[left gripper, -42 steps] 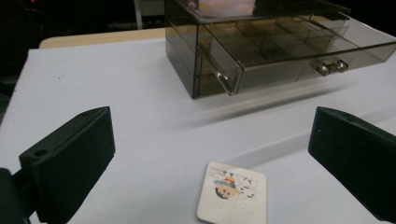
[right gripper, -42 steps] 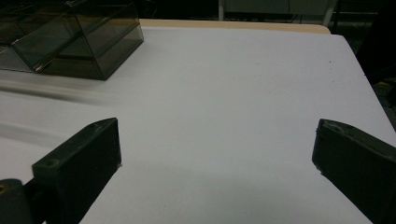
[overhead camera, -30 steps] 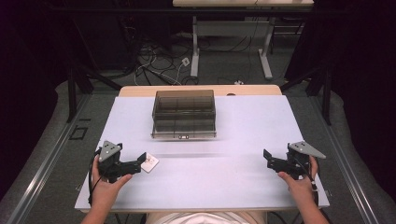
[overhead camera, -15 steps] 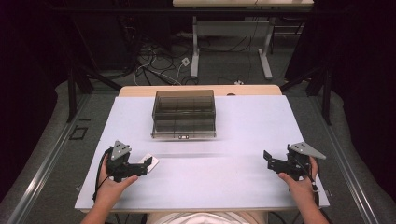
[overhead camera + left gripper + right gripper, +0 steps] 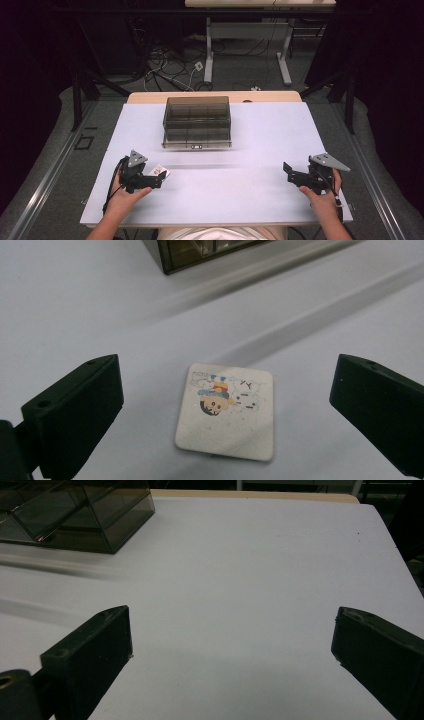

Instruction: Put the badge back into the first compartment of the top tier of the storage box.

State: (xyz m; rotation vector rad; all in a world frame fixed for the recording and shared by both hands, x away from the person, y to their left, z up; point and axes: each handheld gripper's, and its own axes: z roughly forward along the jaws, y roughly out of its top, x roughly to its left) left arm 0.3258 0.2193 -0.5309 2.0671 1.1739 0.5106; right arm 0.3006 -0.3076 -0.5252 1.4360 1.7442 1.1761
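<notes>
Left tool: jaws spread wide, one on each side of the card, nothing gripped; set low over the near-left of the bench, apparently lined up to close on the card.
Card: flat on the bench between the left tool's jaws, touching neither; near-left in the high view, well apart from the box.
Card appearance: small, pale, rounded corners; colour cartoon figure and faint print in the upper half, plain speckled surface below; slightly skewed to the jaw line.
Handling judgement: thin and lying flush, so likely hard to pinch from the sides; an edge may need lifting first.
Right tool: jaws wide, empty; held at the near-right by the hand, pointing left across bare bench, seemingly parked clear of the work.
Box: dark smoked-clear container with inner dividers, far-centre of the bench, upright; contents not discernible.
Bench: white sheet over a wooden top, bare between card and right tool.
Stage judgement: approach made, grip not yet taken.
</notes>
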